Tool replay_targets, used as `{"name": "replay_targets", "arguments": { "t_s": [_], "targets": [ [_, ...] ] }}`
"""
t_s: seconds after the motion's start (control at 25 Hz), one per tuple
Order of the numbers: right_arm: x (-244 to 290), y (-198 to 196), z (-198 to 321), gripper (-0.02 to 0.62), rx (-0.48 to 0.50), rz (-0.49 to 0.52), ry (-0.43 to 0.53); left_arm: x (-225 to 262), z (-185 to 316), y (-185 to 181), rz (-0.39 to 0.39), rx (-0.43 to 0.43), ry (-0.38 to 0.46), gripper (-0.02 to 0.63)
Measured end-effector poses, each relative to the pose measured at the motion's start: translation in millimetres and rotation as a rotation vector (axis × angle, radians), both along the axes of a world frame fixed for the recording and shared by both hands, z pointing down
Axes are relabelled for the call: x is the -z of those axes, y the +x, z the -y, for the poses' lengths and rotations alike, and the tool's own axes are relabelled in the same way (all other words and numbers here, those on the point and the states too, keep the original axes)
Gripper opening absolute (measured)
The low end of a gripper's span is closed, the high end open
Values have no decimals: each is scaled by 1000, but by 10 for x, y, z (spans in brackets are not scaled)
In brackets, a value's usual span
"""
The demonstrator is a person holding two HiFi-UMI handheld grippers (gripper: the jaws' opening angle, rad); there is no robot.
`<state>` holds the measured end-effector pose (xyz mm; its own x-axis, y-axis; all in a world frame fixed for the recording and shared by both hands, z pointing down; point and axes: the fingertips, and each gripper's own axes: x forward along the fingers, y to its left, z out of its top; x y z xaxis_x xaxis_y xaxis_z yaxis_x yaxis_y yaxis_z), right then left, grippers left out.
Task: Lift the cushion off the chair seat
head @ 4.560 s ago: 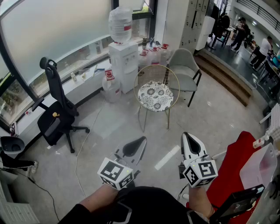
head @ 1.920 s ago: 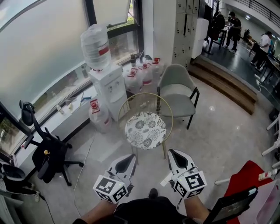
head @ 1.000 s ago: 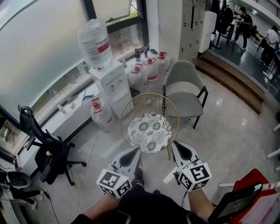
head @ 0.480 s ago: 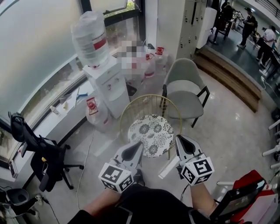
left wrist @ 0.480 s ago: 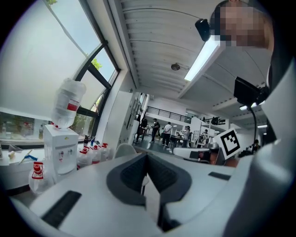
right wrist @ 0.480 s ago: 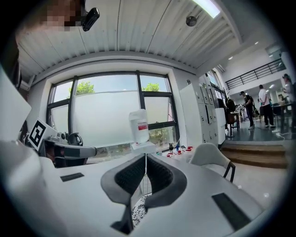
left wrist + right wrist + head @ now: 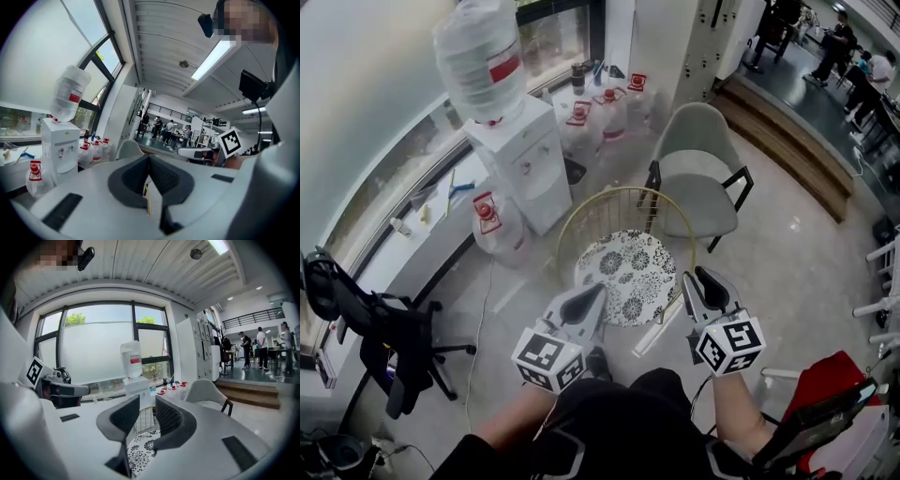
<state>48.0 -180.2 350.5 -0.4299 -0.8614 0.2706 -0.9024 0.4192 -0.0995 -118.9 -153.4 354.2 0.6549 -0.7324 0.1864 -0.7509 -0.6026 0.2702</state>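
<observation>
Our left gripper [image 7: 593, 294] is clenched, our right gripper [image 7: 704, 278] just opening, empty; pinching shallowly, we may drop the cushion [image 7: 628, 274].

The cushion [image 7: 628, 277] is white with a black floral print. It lies on a wire chair [image 7: 614, 214] of pale gold. Behind that chair, the armchair [image 7: 698, 173] is light grey with black legs. The water dispenser [image 7: 525, 173] is white, and its bottle [image 7: 478, 56] is clear and bluish with a red label. Left of the chair, the office chair [image 7: 389, 342] is black.
</observation>
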Motion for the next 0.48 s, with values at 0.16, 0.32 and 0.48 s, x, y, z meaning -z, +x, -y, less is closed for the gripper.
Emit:
{"name": "replay_targets", "arguments": {
  "t_s": [0.16,0.32,0.48],
  "targets": [
    [-286,-11,154,151,-12,0,-68,-200,156,-26,9,-4,-34,8],
    [-748,67,373,237,-35,-1,-166,-543,341,-17,33,6,-103,8],
    [-1294,245,504,292,-61,-9,-283,-889,422,68,64,-2,-144,8]
  ]
}}
